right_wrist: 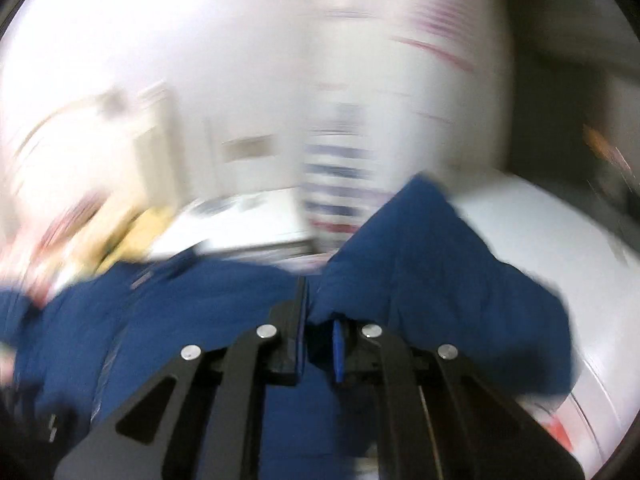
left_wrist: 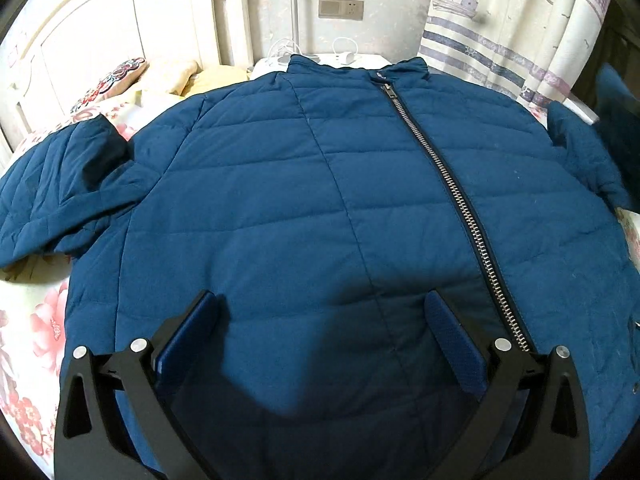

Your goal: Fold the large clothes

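A blue quilted jacket lies front up on the bed, zipped, with its collar at the far end. Its left sleeve lies bent at the left side. My left gripper is open and empty, hovering over the jacket's lower front, jaws wide apart. In the blurred right wrist view my right gripper is shut on the jacket's right sleeve and holds it raised above the jacket body.
The floral bedsheet shows at the left. A white headboard and pillows stand at the far left. A bedside table with chargers and a striped curtain lie behind the collar.
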A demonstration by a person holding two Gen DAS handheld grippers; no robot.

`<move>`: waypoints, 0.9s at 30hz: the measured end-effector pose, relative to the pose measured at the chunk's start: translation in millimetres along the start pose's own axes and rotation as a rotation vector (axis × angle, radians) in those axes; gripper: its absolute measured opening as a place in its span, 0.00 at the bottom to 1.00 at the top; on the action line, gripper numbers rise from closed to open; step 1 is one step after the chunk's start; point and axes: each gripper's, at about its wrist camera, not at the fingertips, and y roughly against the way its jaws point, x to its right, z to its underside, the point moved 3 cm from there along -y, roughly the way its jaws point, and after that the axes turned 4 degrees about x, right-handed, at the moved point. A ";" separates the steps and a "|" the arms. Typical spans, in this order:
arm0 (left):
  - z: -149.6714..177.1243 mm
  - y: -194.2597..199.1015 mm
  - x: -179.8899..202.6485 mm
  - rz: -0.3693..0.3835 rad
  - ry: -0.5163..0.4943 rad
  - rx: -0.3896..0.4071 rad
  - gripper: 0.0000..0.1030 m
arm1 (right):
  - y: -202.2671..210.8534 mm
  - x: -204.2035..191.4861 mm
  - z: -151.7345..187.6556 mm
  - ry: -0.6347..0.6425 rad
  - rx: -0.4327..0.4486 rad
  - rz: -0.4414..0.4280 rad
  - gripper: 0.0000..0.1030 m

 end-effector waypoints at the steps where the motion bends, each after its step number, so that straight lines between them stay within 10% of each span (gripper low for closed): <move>1: -0.6 -0.3 -0.4 0.001 0.001 0.000 0.96 | -9.2 -28.6 8.5 0.054 -0.058 -0.069 0.11; 2: -0.9 -0.6 0.0 0.003 0.002 0.001 0.96 | -15.6 -47.6 18.7 0.087 -0.109 -0.113 0.16; 5: -0.6 -0.2 0.0 0.007 0.005 0.003 0.96 | -44.5 -94.0 66.5 0.184 -0.343 -0.212 0.79; 6: -0.2 -0.2 -0.2 0.008 0.006 0.004 0.96 | -49.9 -98.1 82.0 0.199 -0.404 -0.203 0.83; 15: 0.3 -0.4 -0.3 0.010 0.007 0.007 0.96 | 44.5 44.7 81.8 -0.403 -0.218 -0.250 0.83; 23: 0.6 0.2 -0.1 0.016 0.013 0.010 0.96 | -32.0 153.9 122.1 -0.955 -0.323 -0.288 0.81; 25: 0.6 0.1 -1.0 0.019 0.015 0.011 0.96 | -45.0 156.3 117.5 -1.003 -0.296 -0.259 0.71; 27: 1.1 0.7 -1.5 0.023 0.018 0.013 0.96 | -41.4 148.5 106.5 -0.988 -0.210 -0.188 0.28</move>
